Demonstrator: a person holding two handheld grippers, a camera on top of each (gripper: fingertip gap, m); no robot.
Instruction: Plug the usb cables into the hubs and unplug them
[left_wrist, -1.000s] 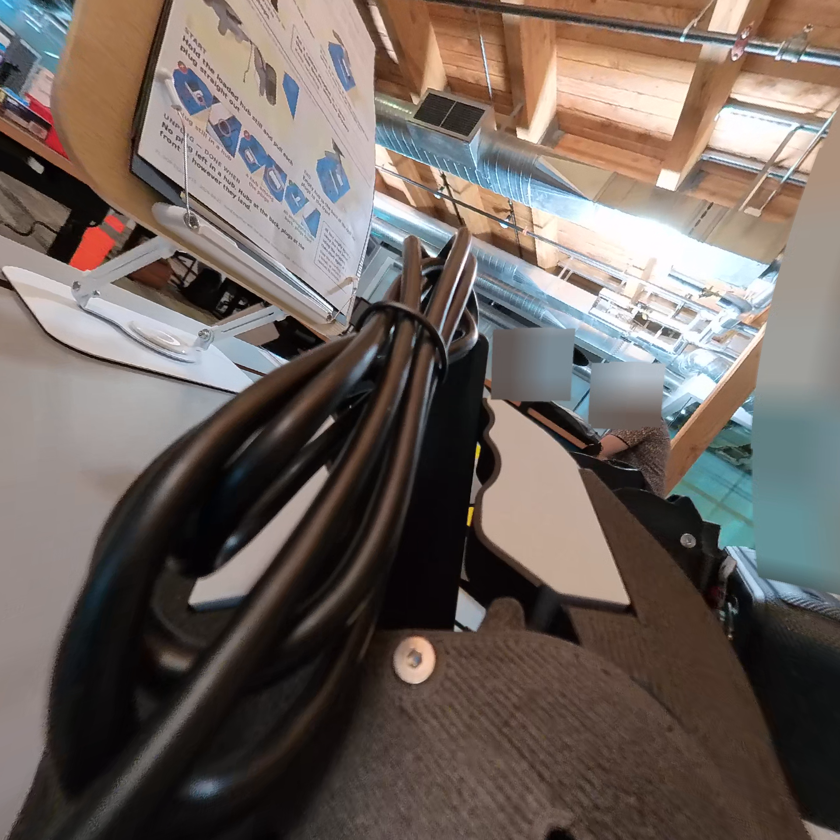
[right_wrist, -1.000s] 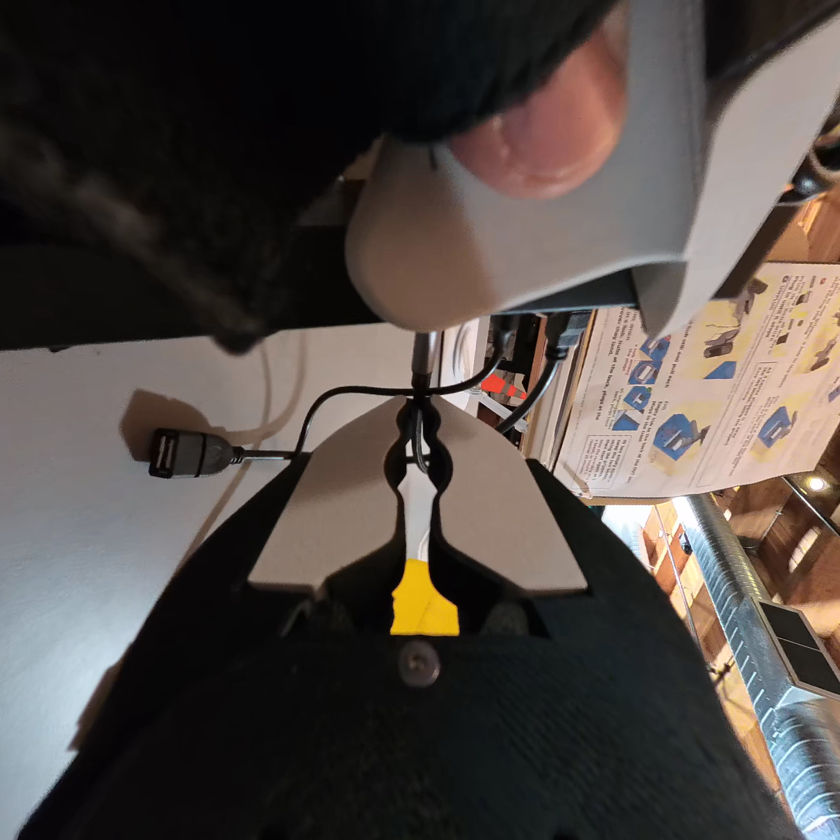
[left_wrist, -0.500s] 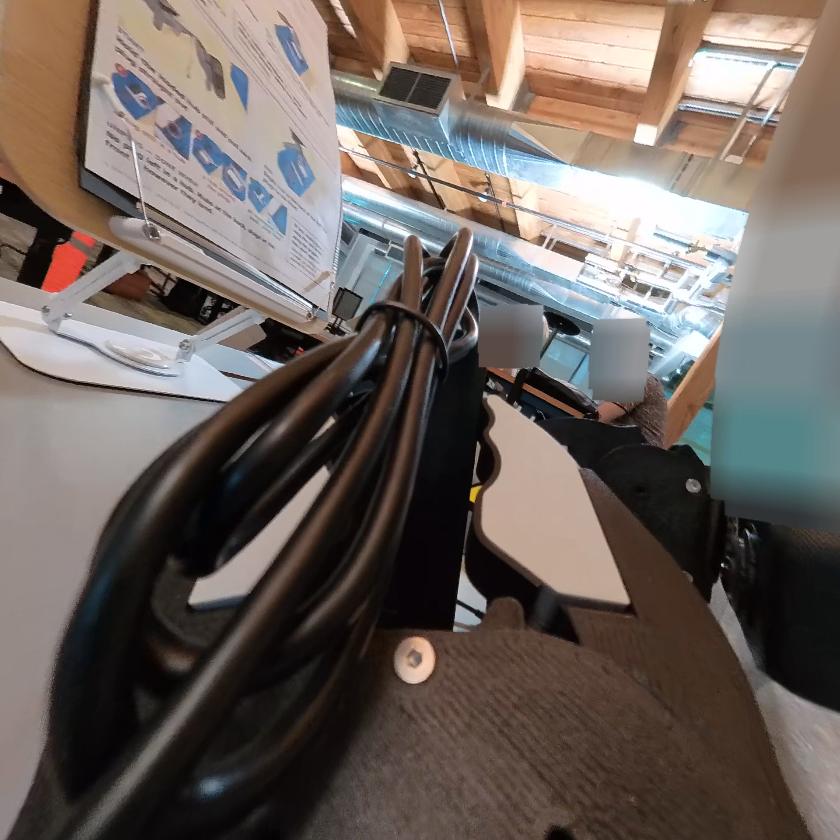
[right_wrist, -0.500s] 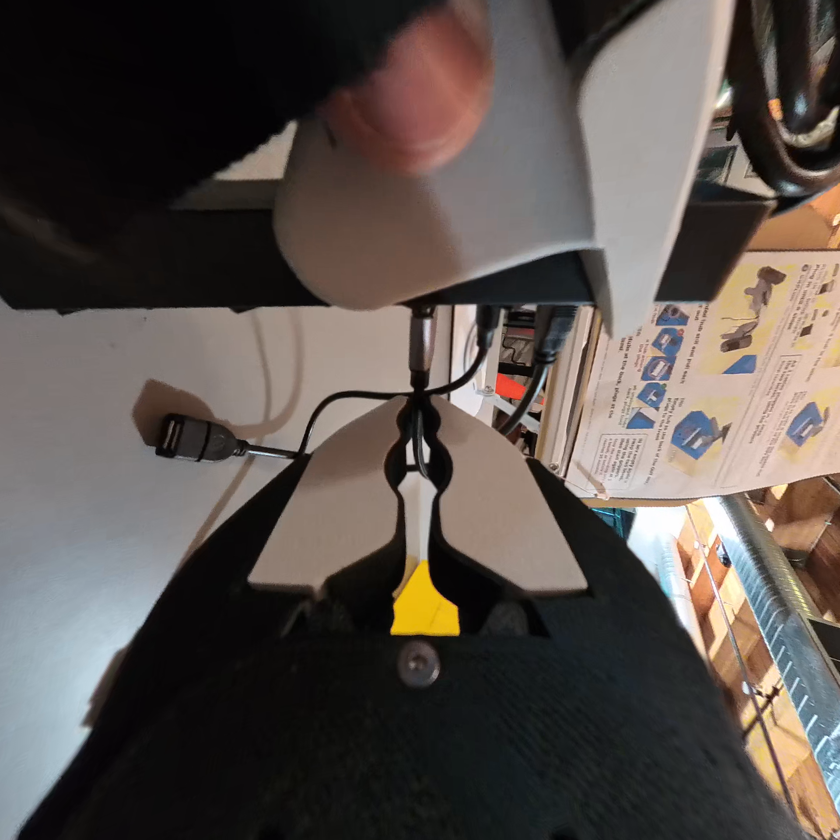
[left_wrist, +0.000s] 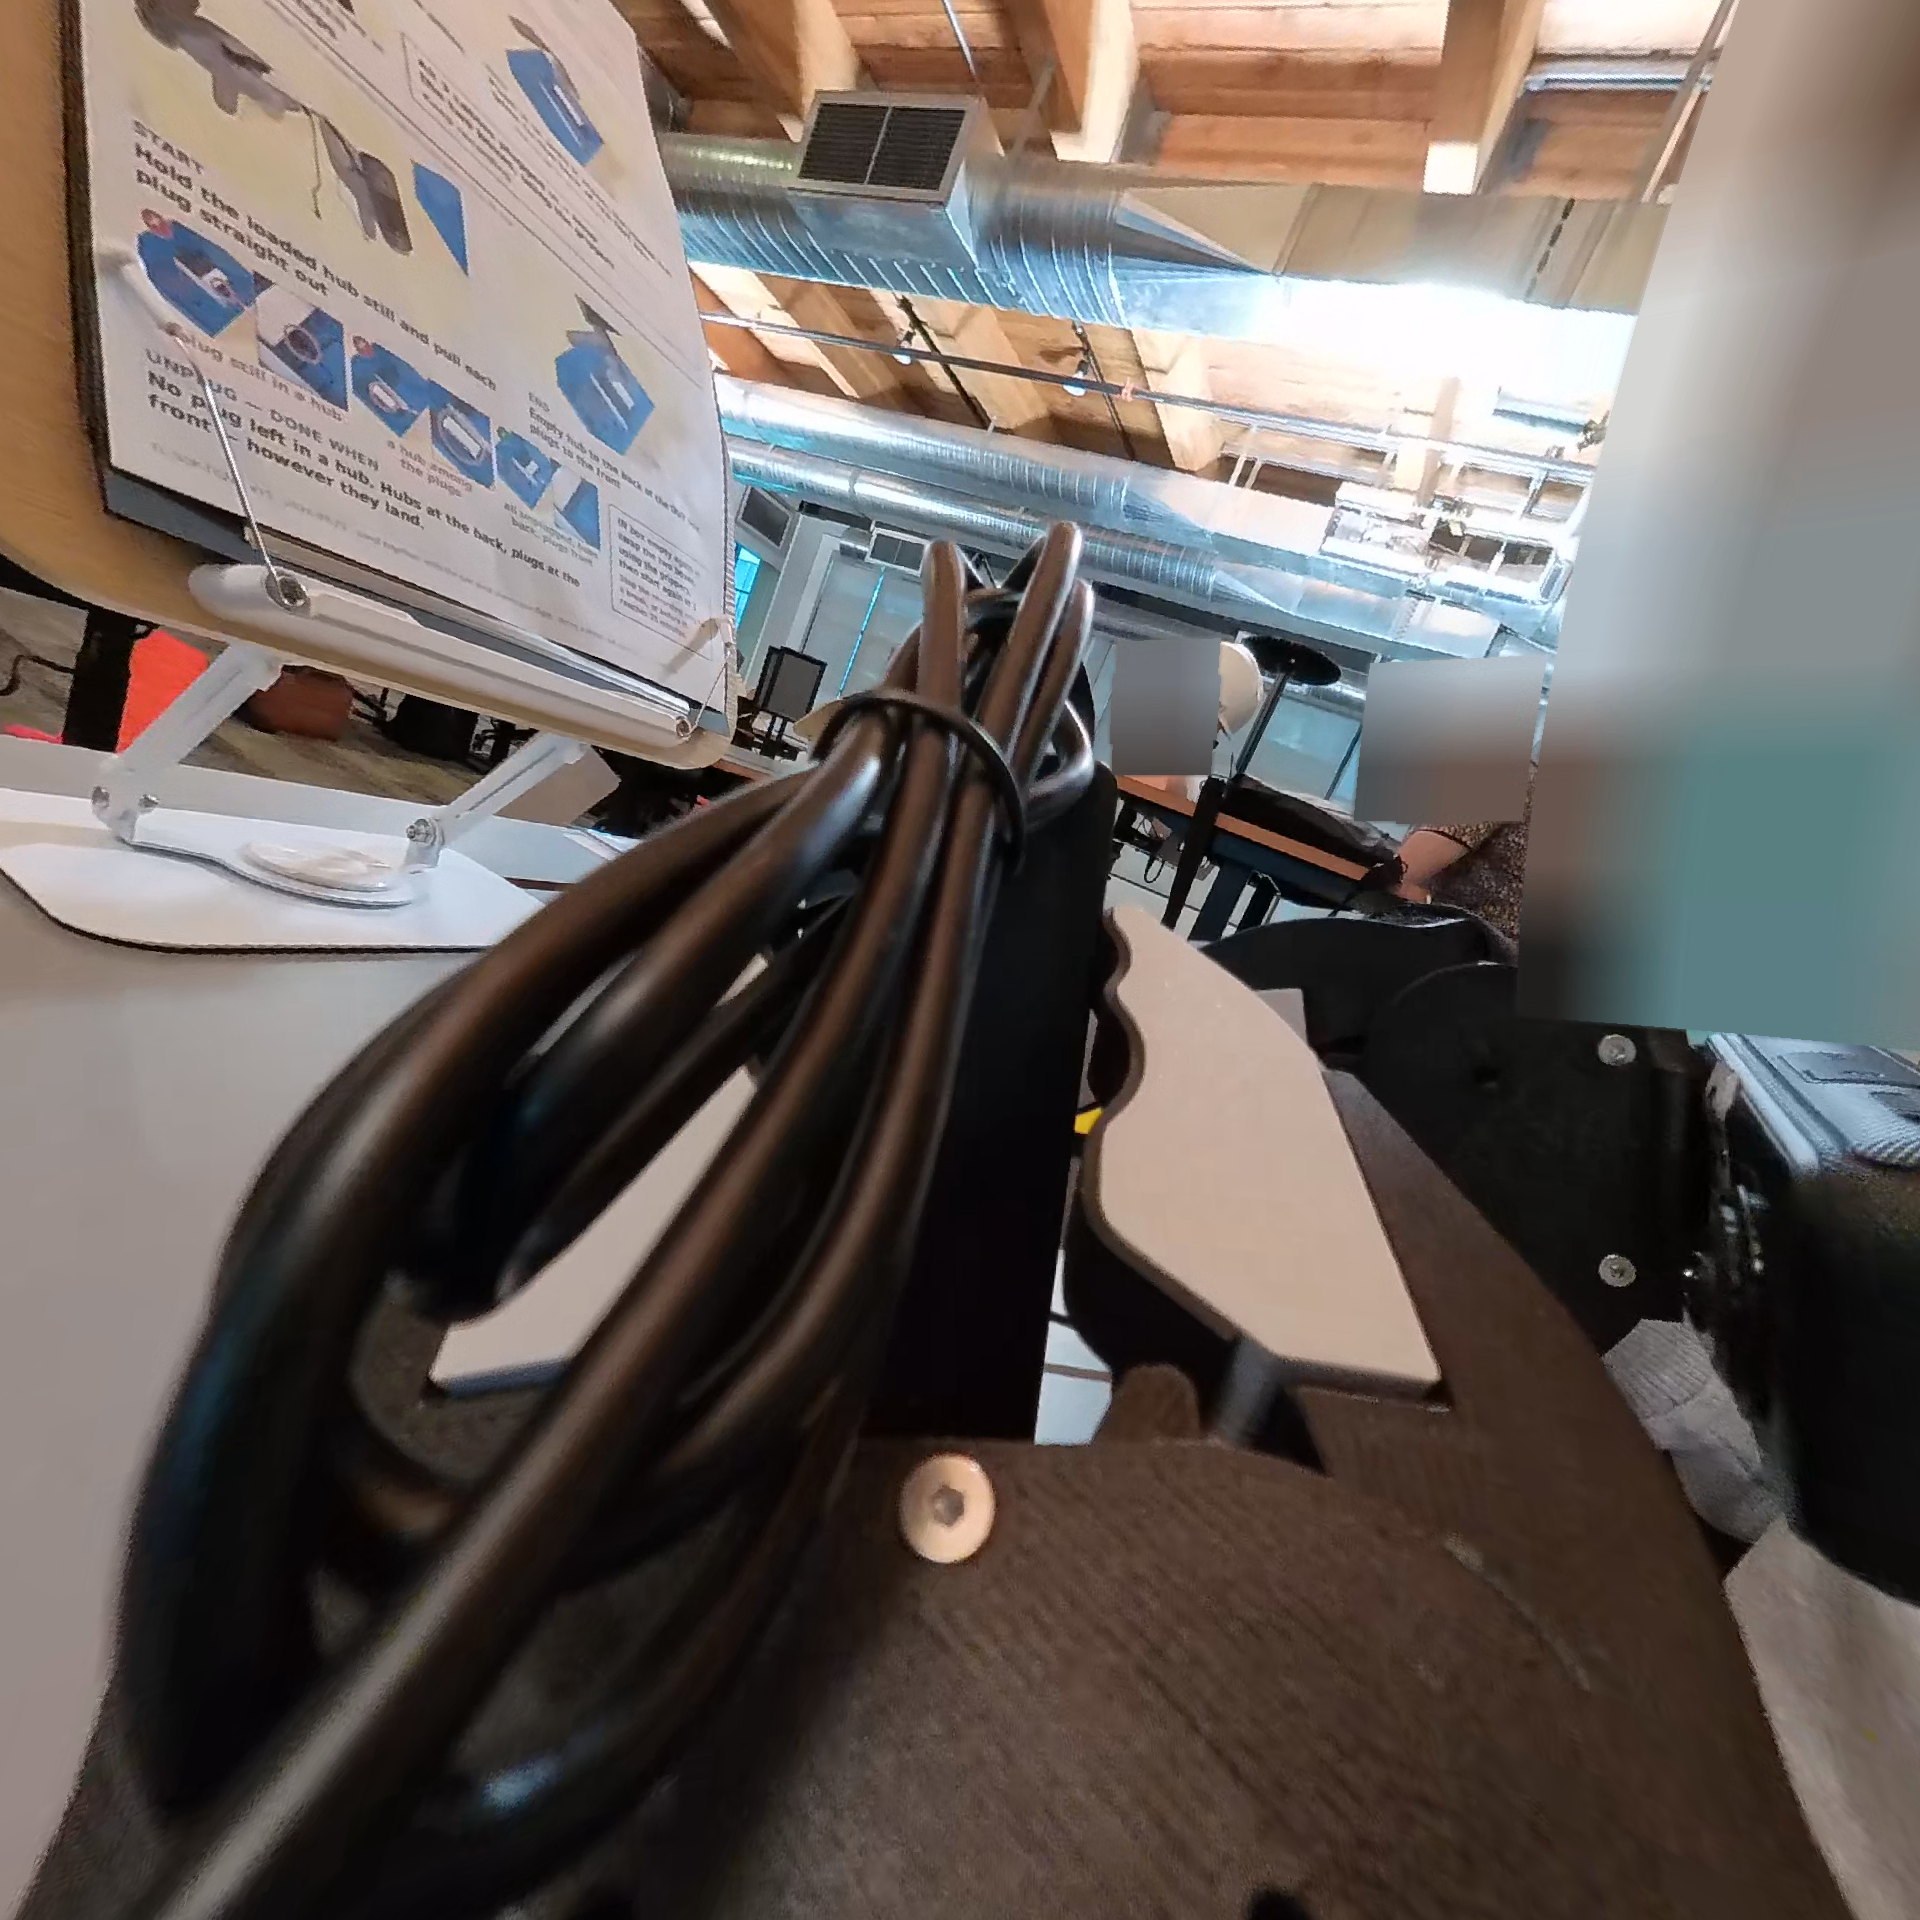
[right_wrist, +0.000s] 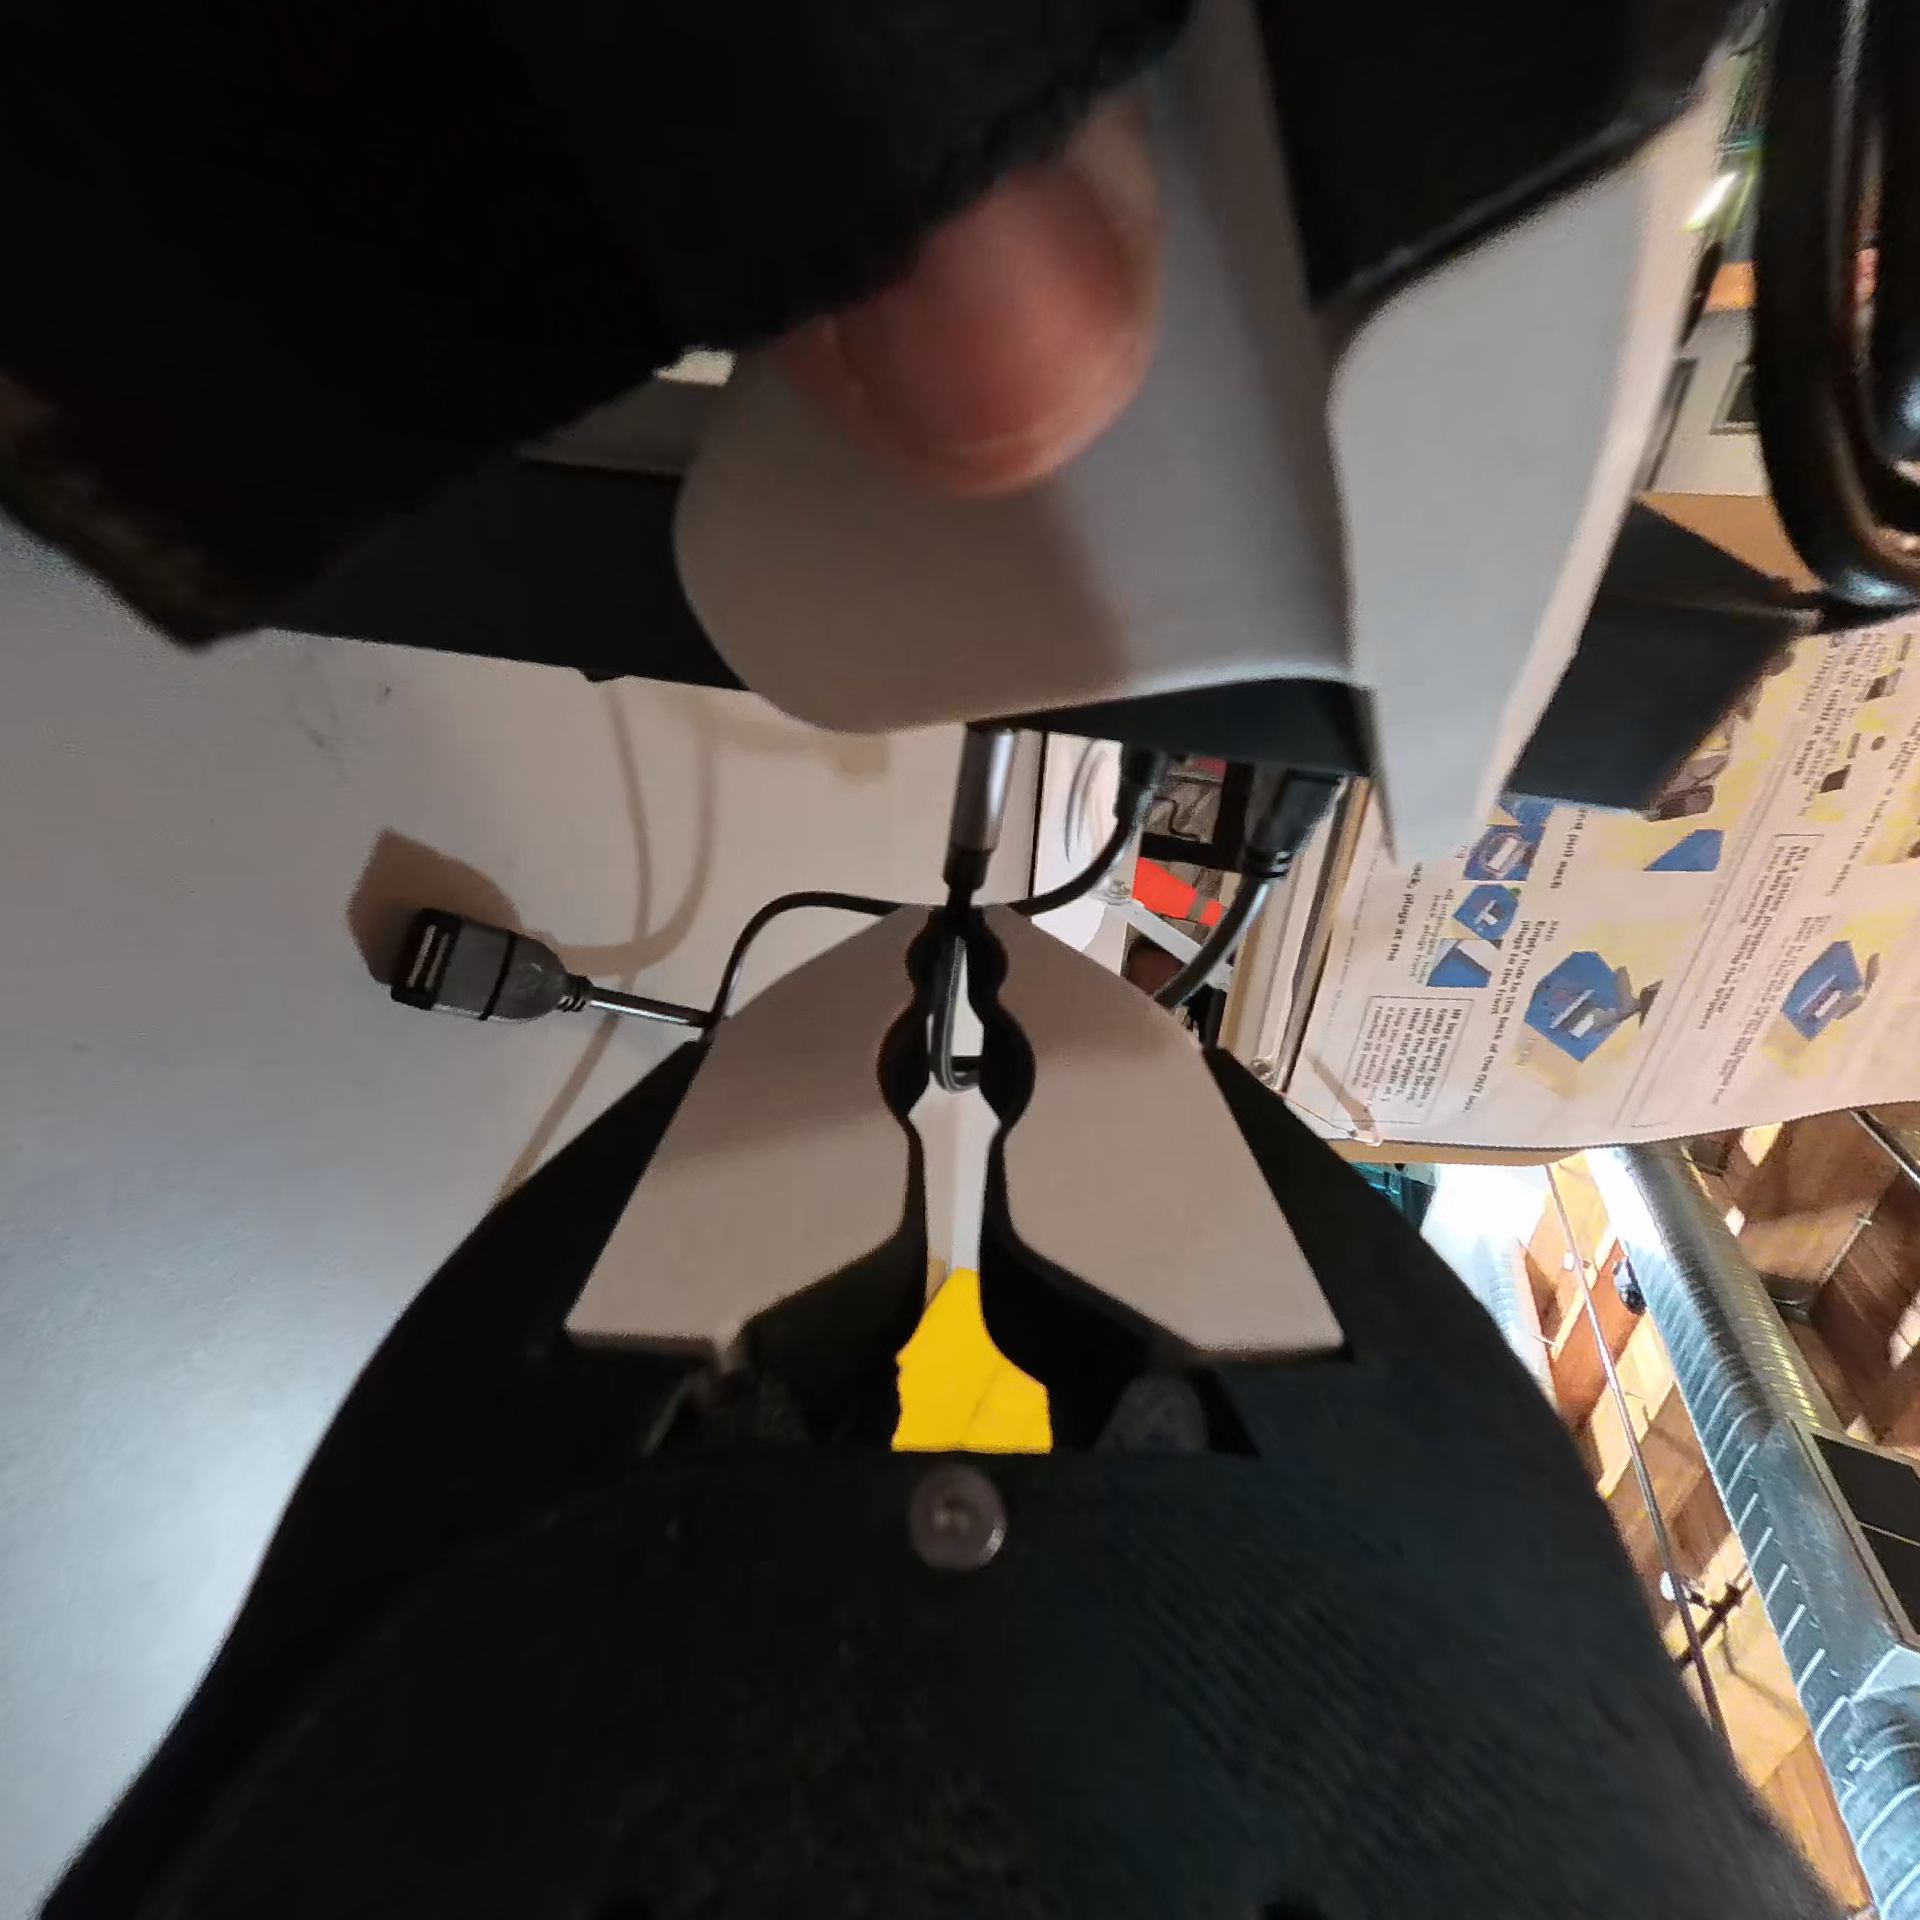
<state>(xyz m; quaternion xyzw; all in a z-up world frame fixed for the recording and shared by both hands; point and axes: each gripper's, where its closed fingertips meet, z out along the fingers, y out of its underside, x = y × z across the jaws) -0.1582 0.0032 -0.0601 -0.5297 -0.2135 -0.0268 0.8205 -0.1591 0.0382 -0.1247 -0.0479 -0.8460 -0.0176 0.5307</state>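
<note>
My left gripper (left_wrist: 1029, 935) is shut on a flat black hub (left_wrist: 997, 1091), held on edge above the white table (left_wrist: 156, 1143). A tied coil of thick black cable (left_wrist: 644, 1195) hangs over its left finger. In the right wrist view the hub (right_wrist: 1143, 717) is at the top, under the left gripper's grey finger (right_wrist: 1039, 582) and a person's thumb (right_wrist: 987, 343). My right gripper (right_wrist: 961, 920) is shut on a thin black cable just behind a silver plug (right_wrist: 982, 810) that sits in the hub. Two black plugs (right_wrist: 1288, 821) sit in it beside that one.
The thin cable's black socket end (right_wrist: 468, 971) lies on the table (right_wrist: 208, 1143). An instruction sheet (left_wrist: 364, 291) stands on a white stand (left_wrist: 260, 883) at the back left, and it also shows in the right wrist view (right_wrist: 1621, 935). The right gripper's black body (left_wrist: 1538, 1164) is close on the right. Left tips to right tips: about 7 centimeters.
Both grippers keep their holds. The left gripper with the hub has shifted and now looms larger in the right wrist view. The silver plug stays in the hub.
</note>
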